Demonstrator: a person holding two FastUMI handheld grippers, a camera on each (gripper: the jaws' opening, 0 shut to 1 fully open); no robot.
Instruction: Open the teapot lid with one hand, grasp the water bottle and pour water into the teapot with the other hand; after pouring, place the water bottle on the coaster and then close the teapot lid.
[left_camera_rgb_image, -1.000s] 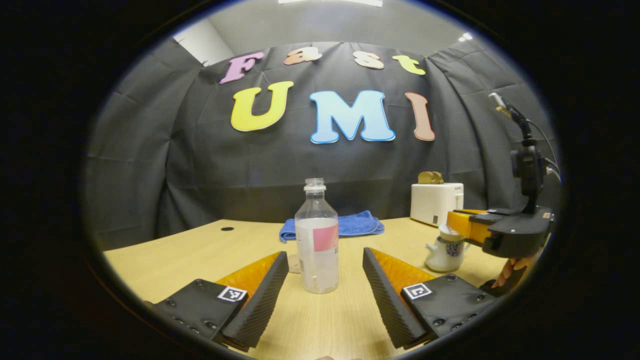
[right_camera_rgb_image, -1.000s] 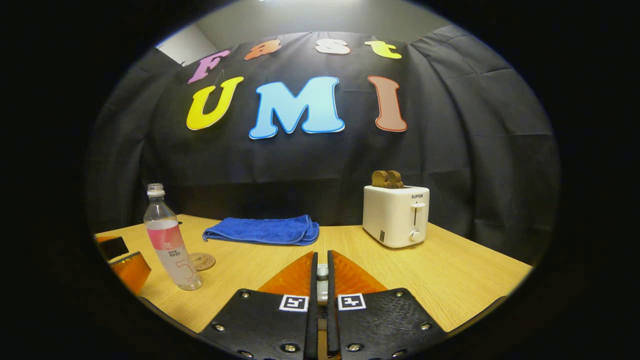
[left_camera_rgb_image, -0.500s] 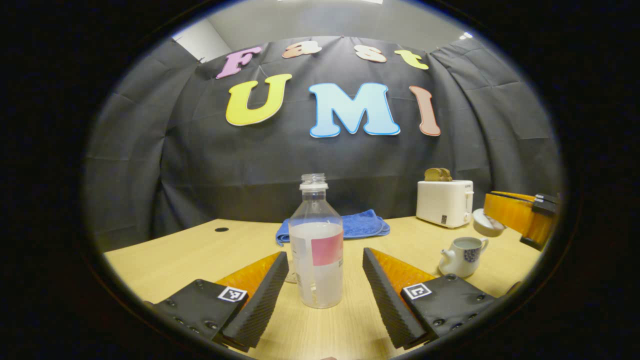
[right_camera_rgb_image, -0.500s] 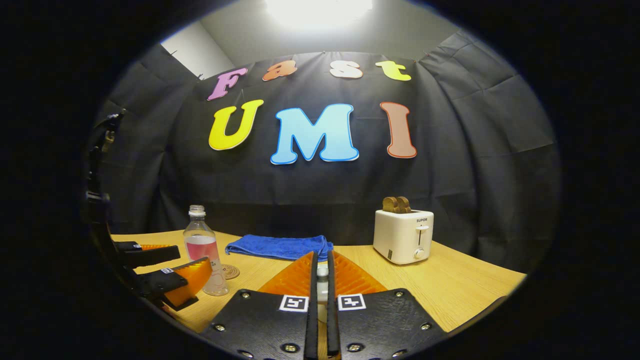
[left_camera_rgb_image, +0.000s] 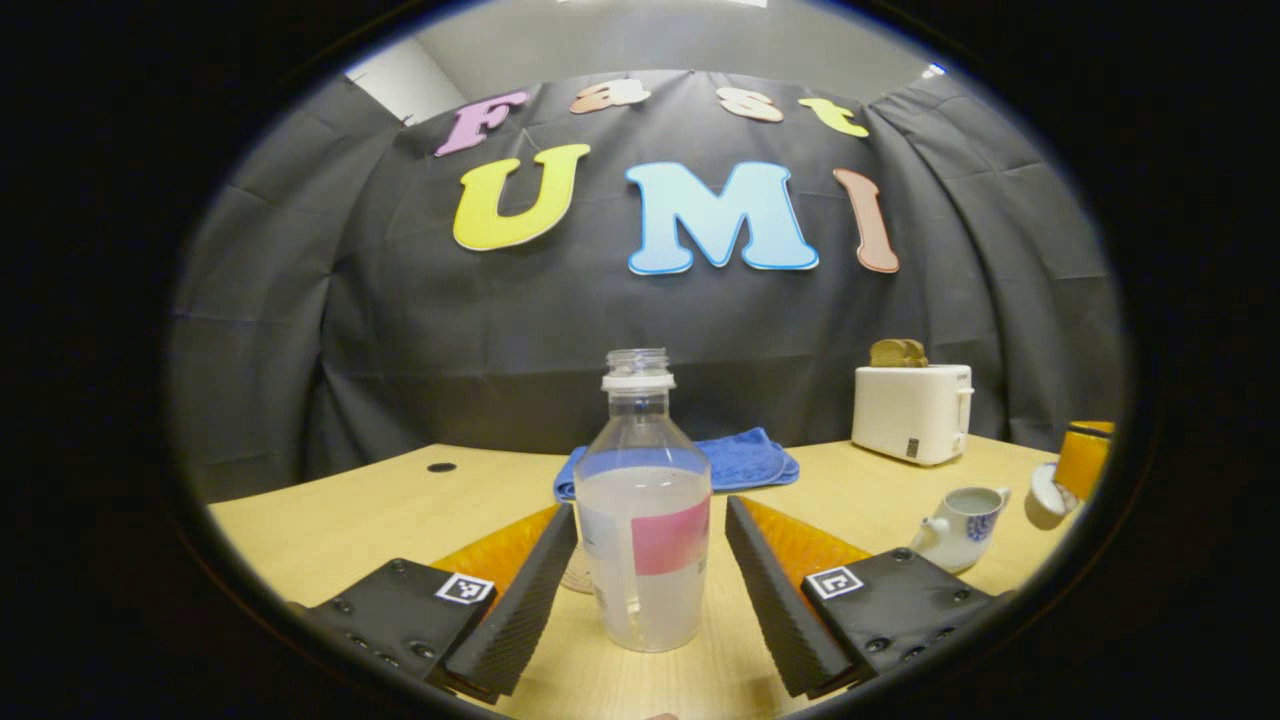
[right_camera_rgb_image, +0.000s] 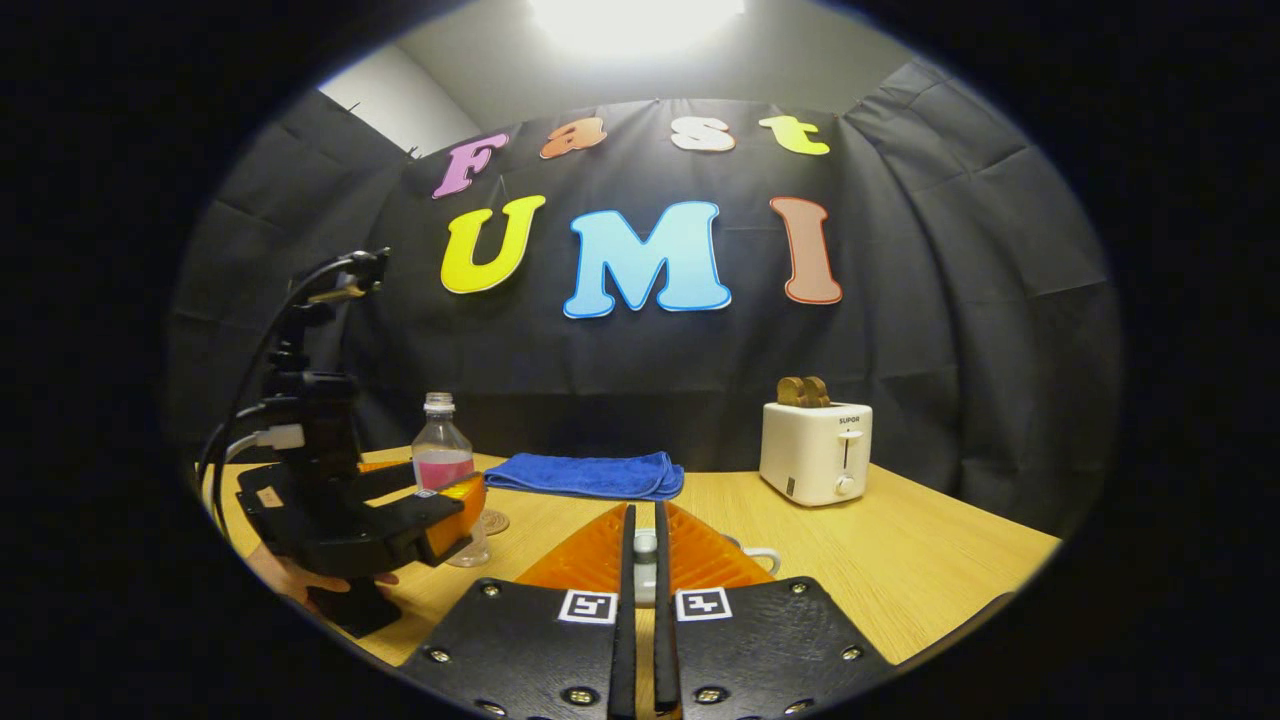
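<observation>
A clear water bottle (left_camera_rgb_image: 640, 520) with a pink label and no cap stands on the table between the fingers of my left gripper (left_camera_rgb_image: 650, 512), which is open with a narrow gap on each side. The small white teapot (left_camera_rgb_image: 960, 525) sits uncovered at the right. Its lid (left_camera_rgb_image: 1043, 497) hangs beside and above it in my right gripper (left_camera_rgb_image: 1080, 465). In the right gripper view my right gripper (right_camera_rgb_image: 641, 522) is shut on the lid's knob (right_camera_rgb_image: 646, 545), with the teapot's handle (right_camera_rgb_image: 765, 553) just beyond. My left gripper (right_camera_rgb_image: 440, 510) brackets the bottle (right_camera_rgb_image: 443, 468) at the left.
A round coaster (right_camera_rgb_image: 495, 522) lies just behind the bottle. A folded blue towel (left_camera_rgb_image: 745, 460) and a white toaster (left_camera_rgb_image: 912, 410) with bread in it stand at the back of the wooden table (left_camera_rgb_image: 350, 520). A hand (right_camera_rgb_image: 290, 580) holds the left gripper.
My left gripper has moved forward until the bottle stands between its fingers. My right gripper has lifted the lid off the teapot and drawn it back and to the right.
</observation>
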